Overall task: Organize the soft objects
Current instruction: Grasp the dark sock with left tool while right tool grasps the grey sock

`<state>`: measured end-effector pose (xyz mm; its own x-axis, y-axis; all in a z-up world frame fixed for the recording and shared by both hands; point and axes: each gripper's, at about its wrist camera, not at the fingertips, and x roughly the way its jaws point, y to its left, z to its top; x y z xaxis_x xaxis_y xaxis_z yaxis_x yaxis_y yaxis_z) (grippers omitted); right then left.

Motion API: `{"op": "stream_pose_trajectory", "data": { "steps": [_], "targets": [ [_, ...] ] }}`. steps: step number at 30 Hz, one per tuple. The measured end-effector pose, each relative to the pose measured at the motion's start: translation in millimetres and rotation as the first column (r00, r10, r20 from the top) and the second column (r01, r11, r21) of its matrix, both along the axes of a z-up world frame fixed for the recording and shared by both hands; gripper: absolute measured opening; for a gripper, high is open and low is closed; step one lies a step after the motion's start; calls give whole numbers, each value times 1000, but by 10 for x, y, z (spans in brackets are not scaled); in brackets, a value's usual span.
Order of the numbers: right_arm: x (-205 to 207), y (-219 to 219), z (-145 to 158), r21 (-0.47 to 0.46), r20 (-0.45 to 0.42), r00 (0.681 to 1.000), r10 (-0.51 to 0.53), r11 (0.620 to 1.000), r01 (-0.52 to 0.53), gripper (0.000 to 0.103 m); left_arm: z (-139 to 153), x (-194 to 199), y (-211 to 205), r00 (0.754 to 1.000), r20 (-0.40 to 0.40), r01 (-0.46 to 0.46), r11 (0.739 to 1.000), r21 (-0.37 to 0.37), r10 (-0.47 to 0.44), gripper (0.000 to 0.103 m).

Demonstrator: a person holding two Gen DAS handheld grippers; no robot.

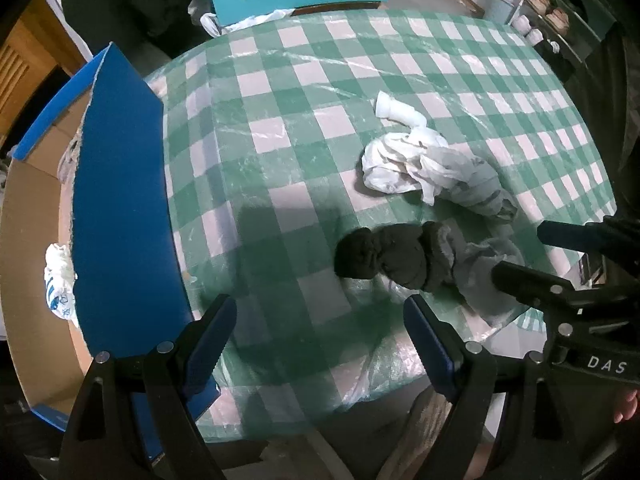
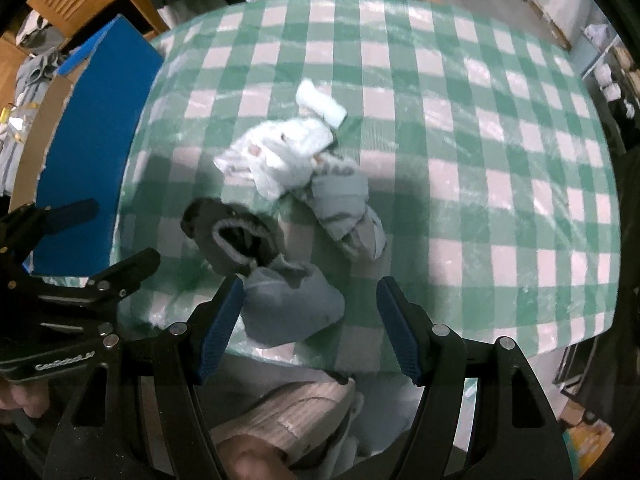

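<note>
Left gripper (image 1: 316,340): jaws wide apart, nothing between them, above the checkered tablecloth (image 1: 280,80).
Right gripper (image 2: 310,326): jaws spread, empty, straddling the grey sock (image 2: 292,312).
Dark sock (image 1: 380,258): near table edge.
White socks (image 1: 404,160): heaped mid-table.
Cardboard box (image 1: 120,200): left of table.

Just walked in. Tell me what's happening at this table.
A person with a gripper in each hand is sorting socks off a checkered table into a cardboard box at its left edge. The right gripper is open around a grey sock near the table's front edge, not yet closed on it. A dark sock lies against that one, with a pile of white socks further back. The left gripper hangs open and empty. One white bundle is already in the box.
</note>
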<state>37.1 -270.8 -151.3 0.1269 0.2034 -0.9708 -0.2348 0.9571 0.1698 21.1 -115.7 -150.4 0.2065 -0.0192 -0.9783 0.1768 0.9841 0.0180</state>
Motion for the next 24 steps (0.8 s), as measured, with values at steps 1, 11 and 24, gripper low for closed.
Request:
{"op": "stream_pose_trajectory", "data": {
  "steps": [1, 11, 24],
  "targets": [
    [6, -14, -34, 12, -12, 1000, -7, 1000, 8, 69, -13, 1, -2, 1000, -2, 1, 1000, 4, -1, 87],
    [-9, 88, -133, 10, -33, 999, 25, 1000, -24, 69, -89, -13, 5, 1000, -19, 7, 1000, 28, -6, 87],
    [17, 170, -231, -63, -31, 996, 89, 994, -91, 28, -129, -11, -73, 999, -26, 21, 1000, 7, -21, 87]
  ]
}}
